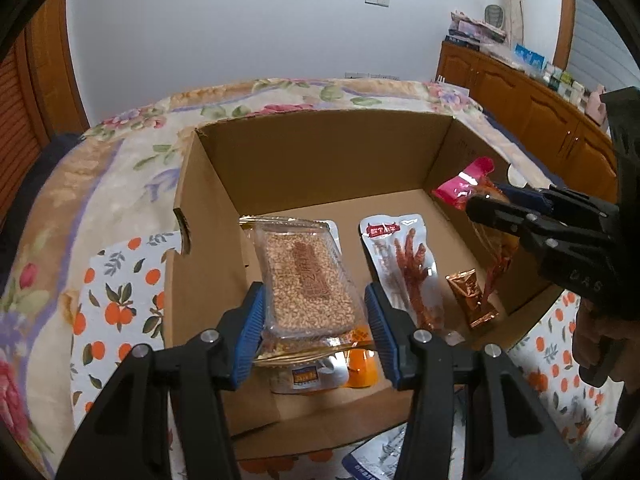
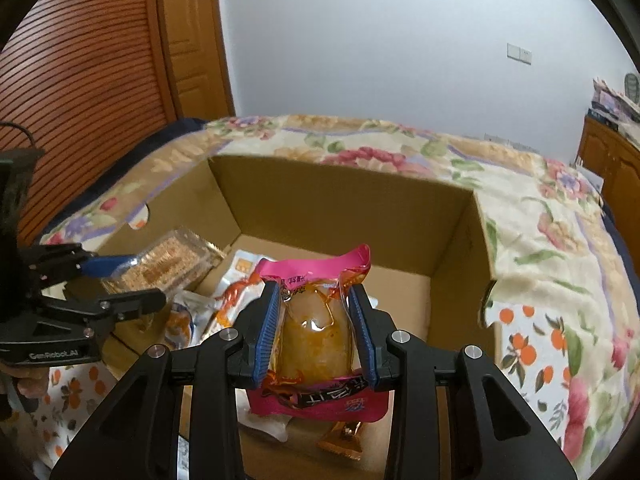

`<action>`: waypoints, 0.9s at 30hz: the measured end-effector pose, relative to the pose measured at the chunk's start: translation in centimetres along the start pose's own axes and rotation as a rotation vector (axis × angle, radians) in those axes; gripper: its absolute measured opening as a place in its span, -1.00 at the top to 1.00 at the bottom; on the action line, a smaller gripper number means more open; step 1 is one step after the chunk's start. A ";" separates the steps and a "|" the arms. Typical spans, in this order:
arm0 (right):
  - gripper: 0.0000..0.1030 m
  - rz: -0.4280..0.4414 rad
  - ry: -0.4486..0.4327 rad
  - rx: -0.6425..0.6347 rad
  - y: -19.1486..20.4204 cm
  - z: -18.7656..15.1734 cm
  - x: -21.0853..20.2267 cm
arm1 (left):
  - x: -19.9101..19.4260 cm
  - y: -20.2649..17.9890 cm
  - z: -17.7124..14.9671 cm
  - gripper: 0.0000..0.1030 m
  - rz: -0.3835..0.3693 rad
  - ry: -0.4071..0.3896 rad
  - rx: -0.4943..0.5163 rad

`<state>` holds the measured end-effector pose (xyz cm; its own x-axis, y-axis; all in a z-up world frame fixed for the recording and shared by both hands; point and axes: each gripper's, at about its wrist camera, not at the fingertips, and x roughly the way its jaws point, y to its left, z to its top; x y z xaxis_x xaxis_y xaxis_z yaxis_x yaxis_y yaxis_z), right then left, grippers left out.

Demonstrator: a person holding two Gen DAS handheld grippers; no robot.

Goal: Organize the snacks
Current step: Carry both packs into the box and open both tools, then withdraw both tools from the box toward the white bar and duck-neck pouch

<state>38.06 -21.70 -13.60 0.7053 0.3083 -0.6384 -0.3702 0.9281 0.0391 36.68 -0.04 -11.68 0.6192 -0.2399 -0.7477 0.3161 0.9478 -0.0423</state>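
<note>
An open cardboard box point(image 1: 320, 152) point(image 2: 344, 196) sits on a flowered bedspread. My left gripper point(image 1: 316, 320) is shut on a clear plastic tray of brown grain bars point(image 1: 308, 276) point(image 2: 168, 260), held over the box's left side. My right gripper point(image 2: 316, 320) point(image 1: 486, 204) is shut on a pink pouch with a yellowish snack point(image 2: 316, 320) point(image 1: 460, 186), held over the box's right side. On the box floor lie a clear pack of red chicken feet point(image 1: 404, 268), a small copper sachet point(image 1: 472, 298) point(image 2: 344, 440) and an orange-and-white packet point(image 1: 320, 372).
The bedspread point(image 2: 540, 240) surrounds the box, with an orange-print cloth point(image 1: 116, 300) at the near side. A blue-and-white packet point(image 1: 376, 456) lies outside the box's near wall. A wooden cabinet point(image 1: 520, 100) stands at the right, a slatted wooden door point(image 2: 80, 60) at the left.
</note>
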 end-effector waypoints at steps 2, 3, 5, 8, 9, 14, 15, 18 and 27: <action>0.31 -0.001 0.018 -0.002 0.1 -0.3 0.6 | 0.0 0.2 0.1 0.01 -0.007 -0.002 -0.008; 0.31 0.001 0.025 -0.005 0.2 -0.4 0.7 | 0.0 0.2 0.1 0.00 -0.009 -0.002 -0.010; 0.30 -0.004 0.031 -0.013 0.5 -0.7 0.9 | -0.1 0.2 0.1 0.01 -0.008 -0.002 -0.009; 0.30 -0.002 0.043 -0.009 0.6 -1.1 1.0 | -0.1 0.0 -0.1 0.01 0.001 0.002 -0.001; 0.30 -0.003 0.048 -0.009 0.7 -1.1 1.1 | -0.2 0.0 -0.2 0.01 0.003 0.004 0.003; 0.27 -0.005 0.064 -0.011 0.8 -1.6 1.2 | -0.4 0.0 -0.2 0.01 -0.004 0.003 0.001; 0.26 -0.004 0.068 -0.009 0.8 -1.8 1.1 | -0.4 0.0 -0.3 0.01 -0.004 0.002 -0.001; 0.26 0.002 0.073 0.008 0.6 -1.9 1.0 | -0.8 -0.1 -0.3 0.00 0.005 -0.003 -0.001; 0.21 0.003 0.038 0.021 0.6 -1.2 -2.2 | -3.2 -1.0 -0.5 -0.01 0.012 -0.031 -0.006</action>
<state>35.57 -22.04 -13.13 0.6804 0.3030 -0.6673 -0.3588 0.9316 0.0571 34.04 -0.12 -9.55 0.6448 -0.2344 -0.7275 0.3044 0.9518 -0.0370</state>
